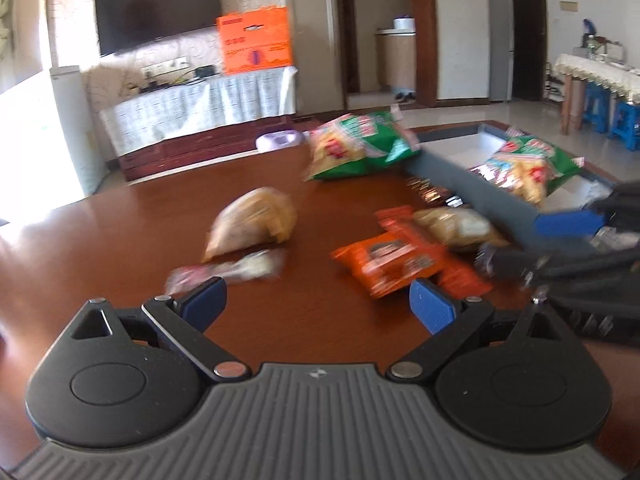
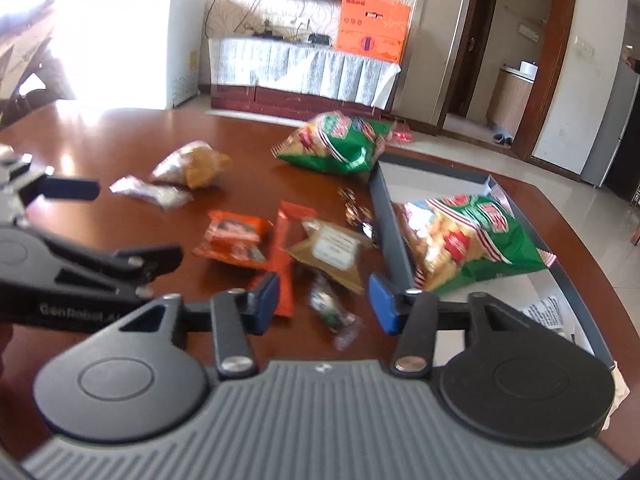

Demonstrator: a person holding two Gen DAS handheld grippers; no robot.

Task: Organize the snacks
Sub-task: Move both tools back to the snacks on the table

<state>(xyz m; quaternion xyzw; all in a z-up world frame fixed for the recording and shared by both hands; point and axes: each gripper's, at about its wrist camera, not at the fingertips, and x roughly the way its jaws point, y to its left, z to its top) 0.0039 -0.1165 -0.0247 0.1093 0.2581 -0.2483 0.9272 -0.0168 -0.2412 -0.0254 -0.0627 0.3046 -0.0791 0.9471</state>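
While jaws gape, wrapped candy between.

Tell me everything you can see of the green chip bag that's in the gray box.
The green chip bag is glossy and puffy, with red-and-white stripes and yellow chips pictured. It lies flat and sealed in the gray box, its left edge against the box's left wall, its right corner overhanging the rim. Neither gripper touches it.

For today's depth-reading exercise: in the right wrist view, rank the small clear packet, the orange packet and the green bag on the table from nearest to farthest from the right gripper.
1. Small clear packet: on the table between the right gripper's open fingers.
2. Orange packet: farther out, to the left.
3. Green bag on the table: farthest, near the table's far edge.
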